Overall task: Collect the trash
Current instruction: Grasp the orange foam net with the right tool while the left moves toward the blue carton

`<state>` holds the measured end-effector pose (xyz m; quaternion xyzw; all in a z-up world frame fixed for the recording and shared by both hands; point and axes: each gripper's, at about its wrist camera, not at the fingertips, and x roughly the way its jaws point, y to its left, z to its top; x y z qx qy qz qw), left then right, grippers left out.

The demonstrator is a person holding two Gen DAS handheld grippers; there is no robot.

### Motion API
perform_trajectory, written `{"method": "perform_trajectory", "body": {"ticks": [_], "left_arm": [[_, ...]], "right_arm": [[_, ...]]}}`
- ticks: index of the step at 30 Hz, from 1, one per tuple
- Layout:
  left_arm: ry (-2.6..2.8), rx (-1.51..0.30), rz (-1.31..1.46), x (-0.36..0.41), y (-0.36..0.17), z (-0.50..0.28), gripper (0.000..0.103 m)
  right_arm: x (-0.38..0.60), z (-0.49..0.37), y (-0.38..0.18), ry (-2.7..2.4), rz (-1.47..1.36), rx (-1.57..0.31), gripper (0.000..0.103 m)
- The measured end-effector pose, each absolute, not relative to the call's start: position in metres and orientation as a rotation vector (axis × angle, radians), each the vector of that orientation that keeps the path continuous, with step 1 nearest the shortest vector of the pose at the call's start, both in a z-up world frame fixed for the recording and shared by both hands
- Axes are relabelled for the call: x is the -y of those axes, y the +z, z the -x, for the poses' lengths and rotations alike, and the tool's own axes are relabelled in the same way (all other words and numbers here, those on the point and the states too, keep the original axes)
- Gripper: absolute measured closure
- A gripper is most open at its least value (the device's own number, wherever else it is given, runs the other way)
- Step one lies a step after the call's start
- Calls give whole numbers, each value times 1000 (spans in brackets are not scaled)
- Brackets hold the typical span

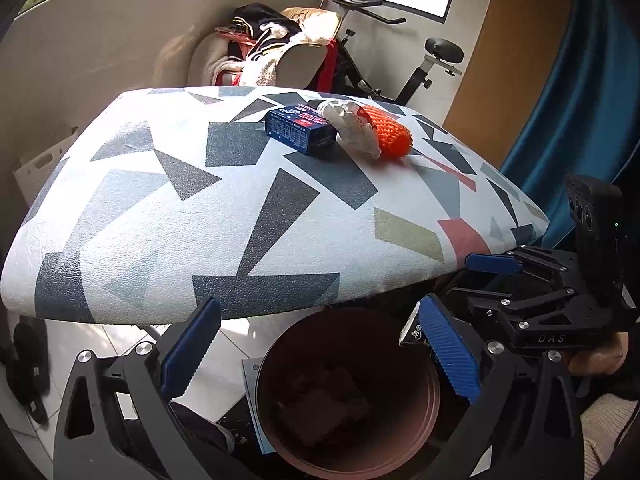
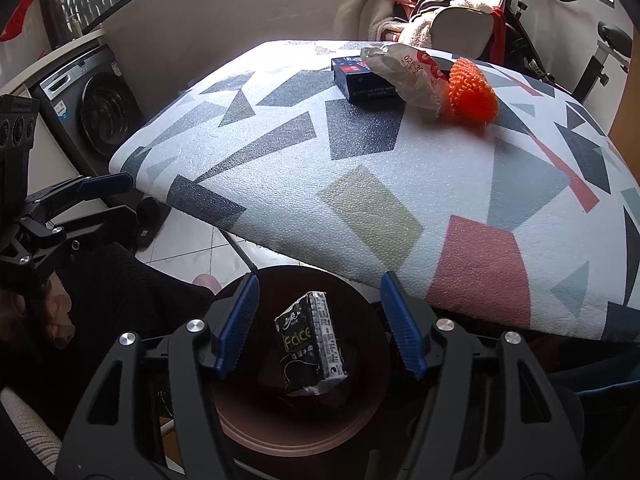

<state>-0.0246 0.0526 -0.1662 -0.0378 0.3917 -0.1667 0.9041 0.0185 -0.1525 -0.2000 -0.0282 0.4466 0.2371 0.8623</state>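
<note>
Black "Face" tissue packet [image 2: 310, 346]: loose between right gripper [image 2: 320, 320] wide-open jaws, long axis pointing ahead, over brown round bin [image 2: 360, 412]; left gripper [image 1: 320, 356] open, empty.

Both grippers [image 1: 320, 352] [image 2: 320, 328], jaws apart

The brown bin [image 1: 348, 392] runs off the bottom edge in both views, its dark contents unreadable. In the left wrist view, a blue finger pad [image 1: 448, 352] hides most of the tissue packet [image 2: 310, 340] — only a corner shows. The small print on the blue box [image 1: 302, 128] is too fine to read.
</note>
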Motion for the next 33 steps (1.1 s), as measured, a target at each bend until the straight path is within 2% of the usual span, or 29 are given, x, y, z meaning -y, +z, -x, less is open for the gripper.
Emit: {"method": "perform_trajectory", "body": {"ticks": [1,2,6,26,33], "left_arm": [[-344,-810,78,-53,-166,25,6],[-345,-810,77,-53,-166,24,6],[-345,-810,72,-52,-167,23,6],[-307,-801,59,-54,-165,21,6],[-301,-668,59,-58,-135,12,6]], "right_arm": [[153,-19,-200,487,59,-935,21],[154,-19,-200,474,58,-933,16],[160,-24,-203,428,47,-941,9],[174,-34,-203,378,0,-948,6],[197,-62,-180,418,-55,-859,6]]}}
